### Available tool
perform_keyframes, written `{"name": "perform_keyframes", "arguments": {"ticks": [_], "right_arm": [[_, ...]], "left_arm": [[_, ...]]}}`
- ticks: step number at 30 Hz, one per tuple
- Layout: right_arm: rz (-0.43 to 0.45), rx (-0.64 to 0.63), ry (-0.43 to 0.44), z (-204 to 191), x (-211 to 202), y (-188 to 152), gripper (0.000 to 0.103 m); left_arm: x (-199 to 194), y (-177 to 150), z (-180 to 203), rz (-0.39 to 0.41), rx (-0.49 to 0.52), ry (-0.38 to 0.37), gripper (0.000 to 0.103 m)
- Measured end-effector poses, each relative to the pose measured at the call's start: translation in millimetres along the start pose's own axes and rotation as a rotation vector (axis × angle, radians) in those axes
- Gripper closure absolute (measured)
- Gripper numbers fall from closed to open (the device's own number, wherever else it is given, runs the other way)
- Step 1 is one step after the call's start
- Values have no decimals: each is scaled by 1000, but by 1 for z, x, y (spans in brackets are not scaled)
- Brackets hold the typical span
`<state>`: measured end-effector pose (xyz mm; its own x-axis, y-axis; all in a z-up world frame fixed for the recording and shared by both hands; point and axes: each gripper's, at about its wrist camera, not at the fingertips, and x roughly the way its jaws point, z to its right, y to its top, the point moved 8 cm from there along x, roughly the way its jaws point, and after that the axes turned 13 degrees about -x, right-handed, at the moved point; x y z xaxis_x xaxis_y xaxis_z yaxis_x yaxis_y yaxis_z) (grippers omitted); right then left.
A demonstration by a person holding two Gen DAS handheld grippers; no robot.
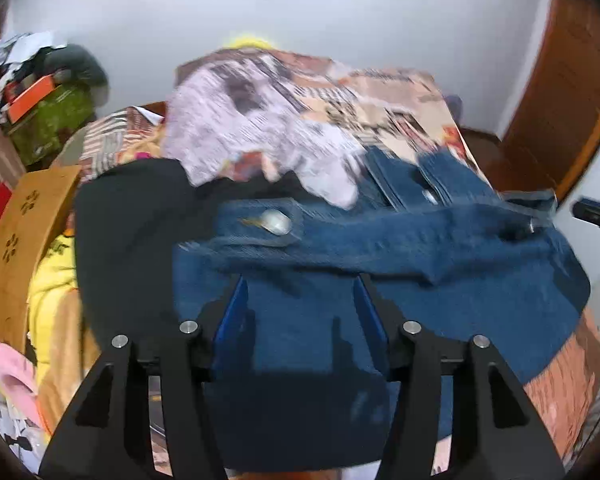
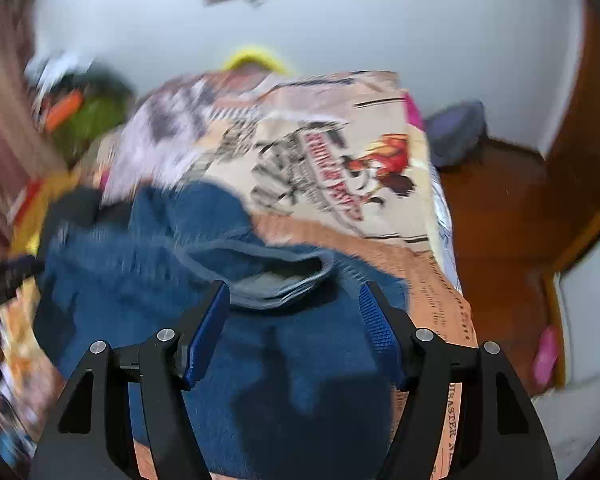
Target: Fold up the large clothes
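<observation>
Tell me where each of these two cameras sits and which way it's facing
Left wrist: on the left gripper, angled down over its open blue-padded fingers at the denim garment on the printed bedspread; wall behind.
Right wrist: on the right gripper, angled down over its open fingers at the denim garment and bedspread; wooden floor on the right.
Shared: denim garment, bedspread, lilac patterned cloth, white wall.

Left gripper [image 1: 300,300]: jaws apart, blue pads [image 1: 232,316] facing each other, nothing pinched between them, pointing steeply down. Right gripper [image 2: 296,312]: same pose, jaws spread a bit wider, ribbed blue pads [image 2: 380,332] clear, nothing clamped. Both views motion-blurred.
</observation>
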<state>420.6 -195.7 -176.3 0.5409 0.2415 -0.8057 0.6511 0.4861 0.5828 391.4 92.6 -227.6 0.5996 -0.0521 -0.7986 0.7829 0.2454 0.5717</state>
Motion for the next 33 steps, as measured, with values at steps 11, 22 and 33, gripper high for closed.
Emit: {"name": "perform_keyframes", "arguments": {"ticks": [11,22,33], "right_arm": [[-111,47,63,-9,69,-2,40],[-88,211,84,-1,73,5,39],[-94,-126,-56,-45,33,-53,39]], "left_arm": [[52,-5,10,-75,25,60,48],[74,22,-8,-29,-113,91,48],[46,-22,3,-49,-40,104,44]]}}
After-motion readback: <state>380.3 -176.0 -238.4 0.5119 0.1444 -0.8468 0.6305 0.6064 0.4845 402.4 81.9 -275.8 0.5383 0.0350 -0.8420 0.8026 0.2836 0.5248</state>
